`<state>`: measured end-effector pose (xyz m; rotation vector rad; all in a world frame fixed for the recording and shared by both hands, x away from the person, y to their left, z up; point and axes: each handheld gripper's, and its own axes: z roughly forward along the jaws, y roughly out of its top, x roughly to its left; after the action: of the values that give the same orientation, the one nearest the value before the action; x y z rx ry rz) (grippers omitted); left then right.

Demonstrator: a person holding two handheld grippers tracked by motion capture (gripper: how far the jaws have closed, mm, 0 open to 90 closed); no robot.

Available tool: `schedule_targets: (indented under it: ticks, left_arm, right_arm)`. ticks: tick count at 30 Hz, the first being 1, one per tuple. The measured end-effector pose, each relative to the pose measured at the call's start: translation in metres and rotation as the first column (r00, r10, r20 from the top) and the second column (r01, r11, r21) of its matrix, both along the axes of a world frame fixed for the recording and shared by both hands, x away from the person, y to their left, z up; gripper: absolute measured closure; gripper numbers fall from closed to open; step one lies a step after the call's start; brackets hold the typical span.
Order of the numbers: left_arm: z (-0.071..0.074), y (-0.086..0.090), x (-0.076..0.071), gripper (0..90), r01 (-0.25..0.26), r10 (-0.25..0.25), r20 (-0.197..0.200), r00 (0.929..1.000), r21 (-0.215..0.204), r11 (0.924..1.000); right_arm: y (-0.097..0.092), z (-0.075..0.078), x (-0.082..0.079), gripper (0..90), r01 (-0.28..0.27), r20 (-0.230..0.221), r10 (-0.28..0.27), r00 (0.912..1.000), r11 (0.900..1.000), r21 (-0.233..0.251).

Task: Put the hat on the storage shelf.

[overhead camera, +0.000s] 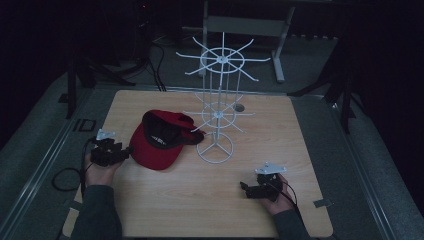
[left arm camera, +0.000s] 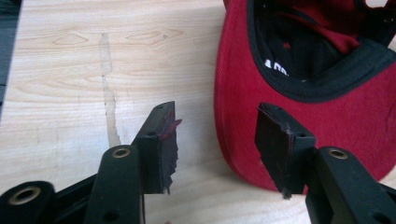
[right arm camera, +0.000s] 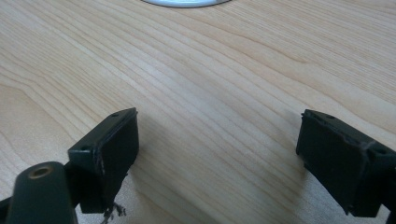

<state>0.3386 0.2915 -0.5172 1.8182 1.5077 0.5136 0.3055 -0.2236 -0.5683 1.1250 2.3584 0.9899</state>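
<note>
Red baseball cap [overhead camera: 157, 142] lies upside down on the desk [overhead camera: 210, 210], just beside the white wire rack [overhead camera: 216, 100]. It's light and floppy up top with a stiff brim, so I'd pinch the brim edge. Your left gripper [overhead camera: 120, 152] hangs low at that edge, jaws wide apart, holding nothing. Your right gripper [overhead camera: 247, 189] rests over bare wood, wide open too.

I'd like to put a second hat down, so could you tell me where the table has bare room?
The wooden table is bare along its near edge between the left gripper and right gripper, and across its right side beyond the white wire rack. The far left corner is free too. It is crowded mid-table, where the red cap lies against the rack's base ring.
</note>
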Motion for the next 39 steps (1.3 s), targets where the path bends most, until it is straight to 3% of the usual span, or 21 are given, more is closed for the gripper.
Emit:
schedule_targets:
  ticks: [6, 10, 12, 17, 20, 22, 25, 26, 27, 28, 30, 31, 32, 33, 34, 37, 38, 39]
  left_arm:
    - [-0.002, -0.002, 0.008, 57.7, 0.026, -0.026, -0.032, 0.9992, 0.012, 0.9996]
    - [-0.003, -0.008, 0.006, 69.1, 0.074, -0.073, -0.044, 0.9964, 0.022, 0.9970]
    - [-0.002, -0.009, 0.005, 74.2, 0.074, -0.073, -0.040, 0.9966, 0.027, 0.9969]
    - [0.000, -0.013, -0.003, 79.7, 0.110, -0.110, -0.035, 0.9933, -0.002, 0.9939]
    - [-0.001, -0.020, -0.011, 79.6, 0.159, -0.161, -0.046, 0.9859, -0.051, 0.9860]
    - [-0.001, -0.022, -0.013, 79.2, 0.170, -0.173, -0.050, 0.9836, -0.057, 0.9837]
    - [-0.005, -0.034, -0.019, 77.9, 0.241, -0.248, -0.069, 0.9662, -0.104, 0.9650]
    - [-0.005, -0.034, -0.019, 77.3, 0.241, -0.248, -0.069, 0.9662, -0.104, 0.9650]
    - [-0.008, -0.039, -0.019, 76.7, 0.272, -0.283, -0.076, 0.9561, -0.129, 0.9535]
    - [-0.008, -0.039, -0.019, 76.0, 0.272, -0.283, -0.076, 0.9561, -0.129, 0.9535]
    - [-0.011, -0.044, -0.017, 73.2, 0.293, -0.308, -0.089, 0.9472, -0.146, 0.9448]
    - [-0.014, -0.047, -0.015, 73.2, 0.297, -0.313, -0.103, 0.9443, -0.142, 0.9442]
    - [-0.019, -0.053, -0.011, 70.1, 0.309, -0.327, -0.131, 0.9359, -0.138, 0.9408]
    - [-0.019, -0.053, -0.011, 69.1, 0.309, -0.327, -0.131, 0.9359, -0.138, 0.9408]
    - [-0.023, -0.060, -0.008, 68.3, 0.320, -0.342, -0.151, 0.9276, -0.149, 0.9354]
    - [-0.026, -0.065, -0.005, 66.2, 0.332, -0.356, -0.154, 0.9216, -0.161, 0.9294]
    - [-0.029, -0.070, 0.000, 65.6, 0.345, -0.379, -0.158, 0.9119, -0.205, 0.9160]
    - [-0.029, -0.070, 0.000, 65.3, 0.345, -0.379, -0.158, 0.9119, -0.205, 0.9160]
  right_arm:
    - [0.000, 0.000, 0.000, 12.9, 0.000, 0.000, 0.000, 1.0000, 1.0000, 0.000]
    - [0.000, 0.000, 0.000, 12.9, 0.000, 0.000, 0.000, 1.0000, 1.0000, 0.000]
    - [0.000, 0.000, 0.000, 12.9, 0.000, 0.000, 0.000, 1.0000, 1.0000, 0.000]
    - [0.000, 0.000, 0.000, 12.9, 0.000, 0.000, 0.000, 1.0000, 1.0000, 0.000]
    - [0.000, 0.000, 0.000, 12.9, 0.000, 0.000, 0.000, 1.0000, 1.0000, 0.000]
    - [0.000, 0.000, 0.000, 12.9, 0.001, 0.000, -0.001, 1.0000, 1.0000, 0.000]
    - [0.000, 0.000, 0.000, 12.9, -0.001, 0.000, 0.001, 1.0000, 1.0000, -0.001]
    - [0.000, 0.000, 0.000, 12.9, -0.001, 0.000, 0.001, 1.0000, 1.0000, -0.001]
    - [0.000, 0.000, 0.000, 12.9, -0.001, 0.001, 0.001, 1.0000, 1.0000, -0.001]
    - [0.000, 0.000, 0.000, 12.9, -0.001, 0.000, 0.001, 1.0000, 1.0000, -0.001]
    - [0.000, 0.000, 0.000, 12.9, -0.001, 0.000, 0.001, 1.0000, 1.0000, -0.001]
    - [0.000, 0.000, 0.000, 12.9, -0.001, 0.000, 0.001, 1.0000, 1.0000, -0.001]
    - [0.000, 0.000, 0.000, 12.9, -0.001, 0.001, 0.001, 1.0000, 1.0000, 0.000]
    - [0.000, 0.000, 0.000, 12.9, -0.001, 0.000, 0.001, 1.0000, 1.0000, -0.001]
    - [0.000, 0.000, 0.000, 12.9, -0.001, 0.001, 0.001, 1.0000, 1.0000, -0.001]
    - [0.000, 0.000, 0.000, 12.9, -0.001, 0.001, 0.001, 1.0000, 1.0000, -0.001]
    - [0.000, 0.000, 0.000, 12.9, 0.000, 0.000, 0.000, 1.0000, 1.0000, -0.001]
    - [0.000, 0.000, 0.000, 12.9, 0.001, 0.000, -0.001, 1.0000, 1.0000, 0.000]
